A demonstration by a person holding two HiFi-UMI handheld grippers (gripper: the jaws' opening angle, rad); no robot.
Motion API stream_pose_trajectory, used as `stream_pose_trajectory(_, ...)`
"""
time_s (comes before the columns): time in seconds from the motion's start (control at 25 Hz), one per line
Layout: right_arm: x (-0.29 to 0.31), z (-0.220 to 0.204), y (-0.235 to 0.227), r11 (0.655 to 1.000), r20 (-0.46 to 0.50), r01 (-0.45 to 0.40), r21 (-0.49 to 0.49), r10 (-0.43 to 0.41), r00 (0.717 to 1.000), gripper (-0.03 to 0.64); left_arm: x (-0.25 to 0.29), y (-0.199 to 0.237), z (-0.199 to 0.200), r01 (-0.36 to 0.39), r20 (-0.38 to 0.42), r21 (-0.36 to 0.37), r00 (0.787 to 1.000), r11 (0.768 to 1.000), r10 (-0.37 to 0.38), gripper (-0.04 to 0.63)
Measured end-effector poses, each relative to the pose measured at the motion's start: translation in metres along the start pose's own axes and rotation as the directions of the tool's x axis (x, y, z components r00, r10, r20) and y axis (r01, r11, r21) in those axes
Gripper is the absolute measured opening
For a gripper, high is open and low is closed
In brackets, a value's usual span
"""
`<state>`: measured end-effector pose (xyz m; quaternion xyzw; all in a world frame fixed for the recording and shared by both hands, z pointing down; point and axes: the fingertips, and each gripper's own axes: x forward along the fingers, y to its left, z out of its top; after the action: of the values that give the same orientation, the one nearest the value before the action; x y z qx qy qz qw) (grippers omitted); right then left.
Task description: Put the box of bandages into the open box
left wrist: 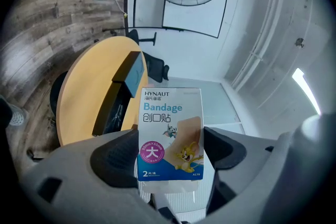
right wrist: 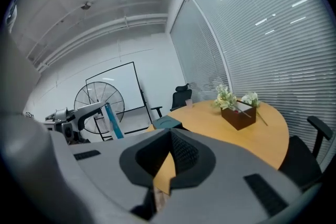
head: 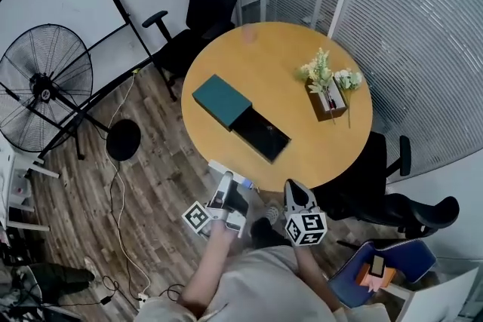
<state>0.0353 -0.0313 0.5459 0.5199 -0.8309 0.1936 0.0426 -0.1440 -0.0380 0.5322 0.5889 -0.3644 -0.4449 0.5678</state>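
Left claw (left wrist: 172, 157) pinching box of bandages (left wrist: 170, 128) by lower end. Right claw (right wrist: 170, 145) pressed together, empty. Open box (head: 241, 117) on round worktop (head: 302, 154), well apart.

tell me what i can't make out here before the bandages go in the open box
- Inside of the open box: in the head view it is too dark and small to tell if anything lies in it. The left gripper view shows it only at a shallow angle.
- Bottom end of the box of bandages: in the left gripper view it is sunk into the left claw.
- Small pink thing at the table's far edge: in the head view it is too small to name.
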Motion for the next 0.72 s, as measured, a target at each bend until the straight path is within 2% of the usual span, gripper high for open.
stream_pose_trajectory(0.36,0.053,0.021,-0.038,1.000,-0.028,-0.020,0.004,0.020,0.999,-0.005,0.063,0.031,0.014,-0.077,0.017,-0.022,0.997,0.997,0.078,0.356)
stream_pose_trajectory(0.56,0.082,0.026,-0.062,1.000,-0.034,-0.022,0.017,0.022,0.999,-0.005,0.098,0.051,0.011,-0.132,-0.012,0.009,0.991,0.991,0.132,0.356)
stream_pose_trajectory(0.72,0.094,0.020,-0.071,0.999,-0.041,-0.020,0.044,0.022,0.999,-0.005,0.116,0.069,0.010,-0.199,-0.034,0.071,0.979,0.977,0.202,0.356)
